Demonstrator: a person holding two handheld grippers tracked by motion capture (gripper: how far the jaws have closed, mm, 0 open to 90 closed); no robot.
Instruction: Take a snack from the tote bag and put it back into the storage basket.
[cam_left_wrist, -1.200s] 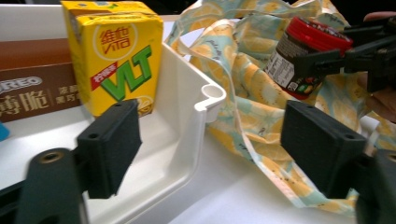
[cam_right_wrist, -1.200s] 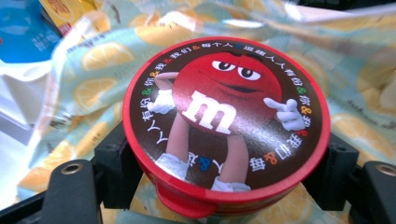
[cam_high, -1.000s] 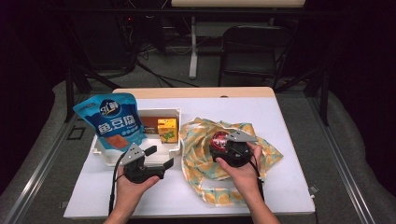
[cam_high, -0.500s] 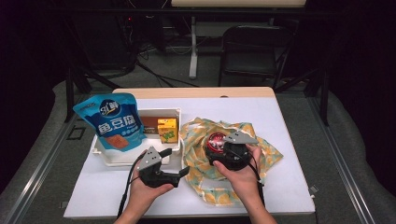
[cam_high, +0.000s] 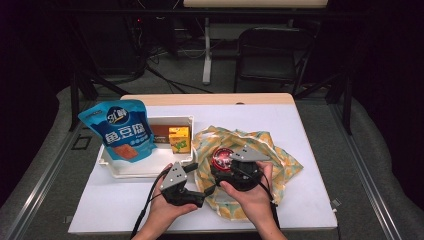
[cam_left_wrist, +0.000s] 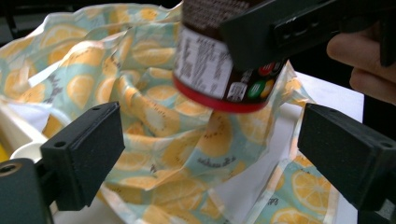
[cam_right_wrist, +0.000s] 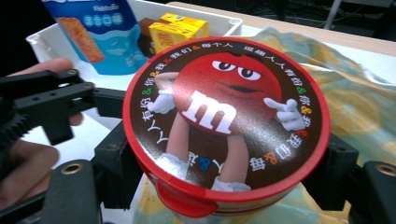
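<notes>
Your right gripper clamps one round candy tub, its jaws pressed against the tub's sides just under the red-rimmed lid, holding it clear of the lemon-print cloth spread on the table. From the left gripper view, the tub hangs tilted above the cloth's folds, its label and red bottom edge toward you. Your left gripper stands with jaws wide apart, nothing between them, aimed at the cloth below the tub; in the high view it sits just beside the right gripper, near the table's front edge.

The white table has a wooden strip along its far edge. To the left of the cloth lies one white tray, holding one blue snack pouch propped upright, one yellow carton and one brown packet. Behind the table, the dark room shows one black chair, cables on the floor and a metal stand.
</notes>
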